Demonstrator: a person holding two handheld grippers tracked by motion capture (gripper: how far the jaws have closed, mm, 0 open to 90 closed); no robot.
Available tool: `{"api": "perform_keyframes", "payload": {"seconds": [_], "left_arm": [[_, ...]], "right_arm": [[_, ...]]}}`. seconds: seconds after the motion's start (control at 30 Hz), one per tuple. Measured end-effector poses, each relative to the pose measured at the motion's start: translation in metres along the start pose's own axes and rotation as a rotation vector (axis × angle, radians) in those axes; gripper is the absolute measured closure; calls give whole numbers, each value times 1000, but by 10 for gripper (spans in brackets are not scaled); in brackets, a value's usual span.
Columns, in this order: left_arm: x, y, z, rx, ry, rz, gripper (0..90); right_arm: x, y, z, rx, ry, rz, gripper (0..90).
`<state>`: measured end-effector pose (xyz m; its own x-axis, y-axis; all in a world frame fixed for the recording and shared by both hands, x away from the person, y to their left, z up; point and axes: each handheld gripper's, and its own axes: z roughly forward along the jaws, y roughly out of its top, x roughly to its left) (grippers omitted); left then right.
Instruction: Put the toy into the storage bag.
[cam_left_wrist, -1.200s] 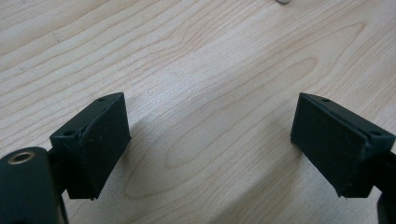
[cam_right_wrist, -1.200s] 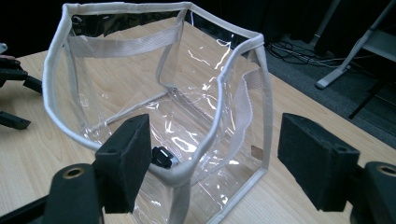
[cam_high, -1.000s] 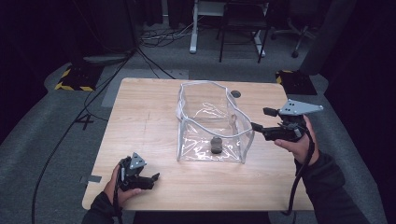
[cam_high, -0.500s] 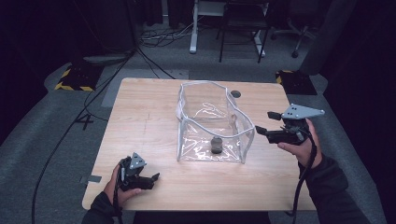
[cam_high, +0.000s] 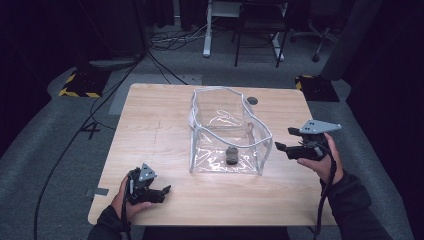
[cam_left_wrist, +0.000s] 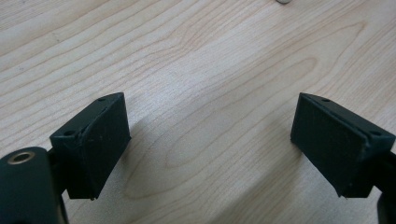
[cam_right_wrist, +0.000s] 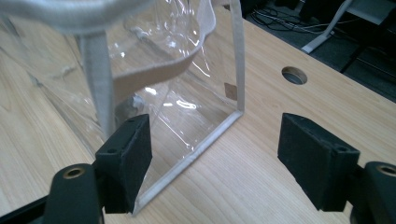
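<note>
Clear plastic bag (cam_high: 227, 132) stands upright at the centre of the table (cam_high: 150, 130), mouth open to the top, grey-white trim along its edges. A small dark object (cam_high: 232, 155) lies on the bag floor near the front wall; too small to identify.

Right hand-held gripper (cam_high: 295, 142) sits at about 3 o'clock from the bag, just beside its right wall but apart from it. Jaws stand wide and hold nothing. In the right gripper view the bag's lower corner edge (cam_right_wrist: 187, 158) runs between the pads (cam_right_wrist: 128, 158), with no contact visible. Left hand-held gripper (cam_high: 150, 189) rests near 7 o'clock, well apart from the bag. Its jaws are parted over bare wood in the left gripper view (cam_left_wrist: 205, 154), nothing between them.

Risks, as I judge them:
- The bag is thin, glossy film and looks light. A push from the right gripper without a grip could slide or tip it towards 9 o'clock.
- Nothing steadies the far side, since the left gripper is well away.
- Pads closing on the slick film rather than the stitched trim may slip, or crumple the wall.
- If the bag tips, the dark object could roll out.

Materials: the table is pale wood grain, smooth, with a round cable hole (cam_high: 252, 100) near 12 o'clock. Bag is boxy and see-through, with creased, reflective walls. Pads are matt black blocks.
</note>
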<state>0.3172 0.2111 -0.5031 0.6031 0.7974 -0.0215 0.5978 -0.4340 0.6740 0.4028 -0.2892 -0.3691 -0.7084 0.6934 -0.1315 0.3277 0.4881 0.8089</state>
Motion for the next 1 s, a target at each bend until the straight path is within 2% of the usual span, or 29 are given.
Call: {"api": "perform_keyframes", "payload": {"seconds": [0.3, 0.57, 0.7, 1.0], "left_arm": [[0, 0, 0, 0, 0, 0, 120], [0, 0, 0, 0, 0, 0, 120], [0, 0, 0, 0, 0, 0, 120], [0, 0, 0, 0, 0, 0, 120]], "right_arm": [[-4, -19, 6, 29, -3, 11, 265], [-3, -37, 11, 58, 24, 24, 265], [-3, -47, 15, 80, 19, 24, 264], [-4, -70, 24, 116, 23, 63, 260]]}}
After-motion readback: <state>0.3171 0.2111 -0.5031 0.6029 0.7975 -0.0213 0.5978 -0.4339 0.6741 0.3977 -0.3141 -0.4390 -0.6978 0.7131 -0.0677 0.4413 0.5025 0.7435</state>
